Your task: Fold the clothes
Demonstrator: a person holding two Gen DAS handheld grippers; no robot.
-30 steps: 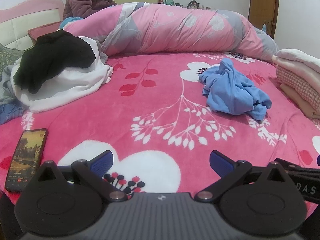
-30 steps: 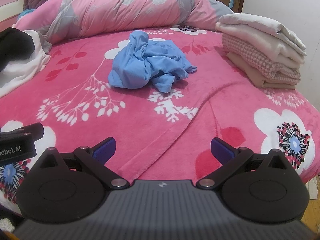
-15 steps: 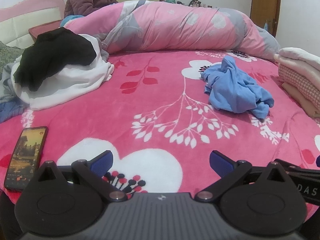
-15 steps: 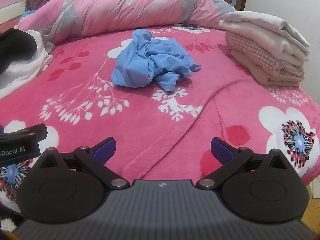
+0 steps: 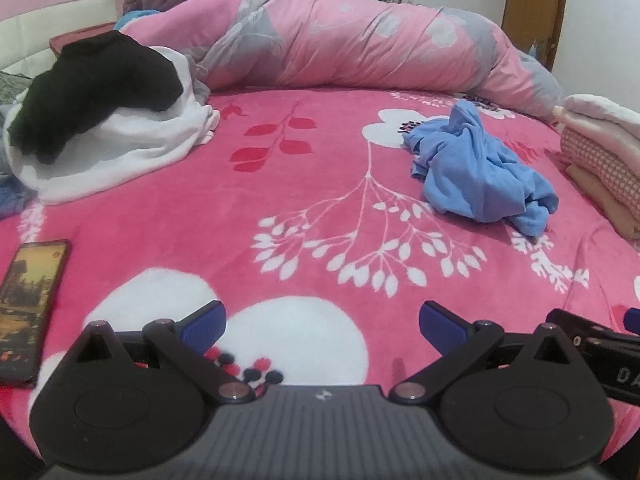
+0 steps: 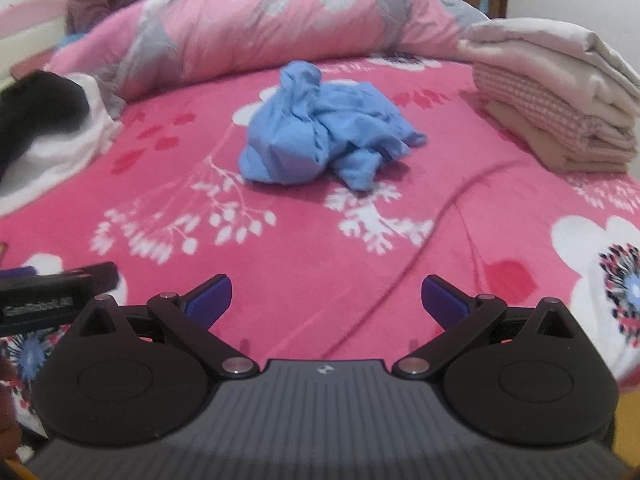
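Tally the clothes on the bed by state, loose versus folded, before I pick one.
Loose, alone: 1, the blue garment.
Loose, in the left pile: at least 2, black garment on white garment.
Folded, in the right stack: about 3, layers hard to separate.
Total: about 6.

The left gripper (image 5: 322,326) and right gripper (image 6: 326,300) share ribbed grey bodies, black linkages, silver pivots and blue-padded fingers (image 5: 204,326).

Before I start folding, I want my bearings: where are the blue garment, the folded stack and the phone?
blue garment (image 6: 320,132): right wrist view, middle of the crumpled heap.
folded stack (image 6: 552,96): right wrist view, checked middle layer.
phone (image 5: 30,300): left wrist view, lit screen.
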